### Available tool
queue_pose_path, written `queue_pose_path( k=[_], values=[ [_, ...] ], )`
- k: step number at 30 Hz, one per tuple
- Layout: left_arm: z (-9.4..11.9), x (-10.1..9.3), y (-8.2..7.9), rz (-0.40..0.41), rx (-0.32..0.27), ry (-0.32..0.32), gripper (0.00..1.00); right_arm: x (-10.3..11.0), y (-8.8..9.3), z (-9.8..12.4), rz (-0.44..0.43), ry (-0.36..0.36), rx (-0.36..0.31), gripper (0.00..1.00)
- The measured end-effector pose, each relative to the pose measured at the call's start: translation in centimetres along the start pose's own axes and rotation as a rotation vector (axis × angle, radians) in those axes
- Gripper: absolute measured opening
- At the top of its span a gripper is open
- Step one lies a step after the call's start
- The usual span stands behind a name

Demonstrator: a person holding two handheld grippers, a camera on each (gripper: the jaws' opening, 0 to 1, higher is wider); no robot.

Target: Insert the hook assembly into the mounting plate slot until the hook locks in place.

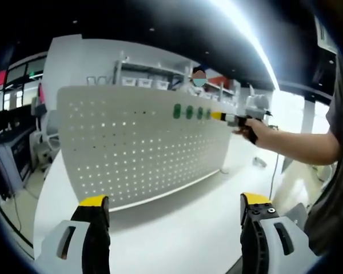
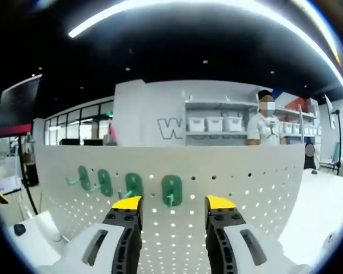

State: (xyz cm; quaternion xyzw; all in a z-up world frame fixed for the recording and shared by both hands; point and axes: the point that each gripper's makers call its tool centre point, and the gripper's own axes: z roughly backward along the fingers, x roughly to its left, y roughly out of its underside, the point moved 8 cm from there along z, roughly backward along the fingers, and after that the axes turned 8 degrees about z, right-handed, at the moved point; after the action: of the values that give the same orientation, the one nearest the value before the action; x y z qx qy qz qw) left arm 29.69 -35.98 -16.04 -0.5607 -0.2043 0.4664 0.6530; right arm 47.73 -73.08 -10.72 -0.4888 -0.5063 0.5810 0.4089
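A white perforated mounting plate (image 1: 143, 148) stands upright on a white table (image 1: 177, 228). Several green hook assemblies (image 1: 189, 112) sit in a row near its top right. My right gripper (image 1: 220, 116) reaches in from the right, held by a hand (image 1: 256, 130), with its yellow tips just beside the rightmost hook (image 1: 208, 113). In the right gripper view that hook (image 2: 171, 190) hangs on the plate (image 2: 246, 188) just beyond my right gripper (image 2: 174, 202), which is open. My left gripper (image 1: 174, 202) stands open low in front of the plate, holding nothing.
Shelves with white bins (image 2: 214, 124) and a standing person (image 2: 264, 123) are behind the plate. A dark monitor (image 2: 20, 105) hangs at the left. A small black object (image 2: 18, 229) lies on the table. The person's arm (image 1: 308, 147) crosses the right side.
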Motion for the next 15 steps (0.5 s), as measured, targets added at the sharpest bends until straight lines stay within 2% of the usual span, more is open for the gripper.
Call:
queue_pose_path(
  k=[2,6,9,11,15],
  values=[
    [0.1,0.0,0.0,-0.002,-0.005,-0.002,0.97,0.4,0.1,0.8,0.013,-0.014,0.015,0.50],
    [0.2,0.0,0.1,-0.002,-0.004,-0.008,0.98,1.0,1.0,2.3,0.025,-0.027,0.064,0.68],
    [0.4,-0.1,0.1,-0.008,-0.003,-0.008,0.99,1.5,1.7,3.6,0.076,-0.064,0.102,0.72],
    [0.5,-0.1,0.1,-0.016,-0.005,-0.009,0.99,1.5,2.2,4.8,0.107,-0.060,0.123,0.77],
    [0.6,-0.1,0.2,-0.022,-0.007,-0.011,0.99,1.5,3.5,7.2,0.101,-0.074,0.171,0.84]
  ],
)
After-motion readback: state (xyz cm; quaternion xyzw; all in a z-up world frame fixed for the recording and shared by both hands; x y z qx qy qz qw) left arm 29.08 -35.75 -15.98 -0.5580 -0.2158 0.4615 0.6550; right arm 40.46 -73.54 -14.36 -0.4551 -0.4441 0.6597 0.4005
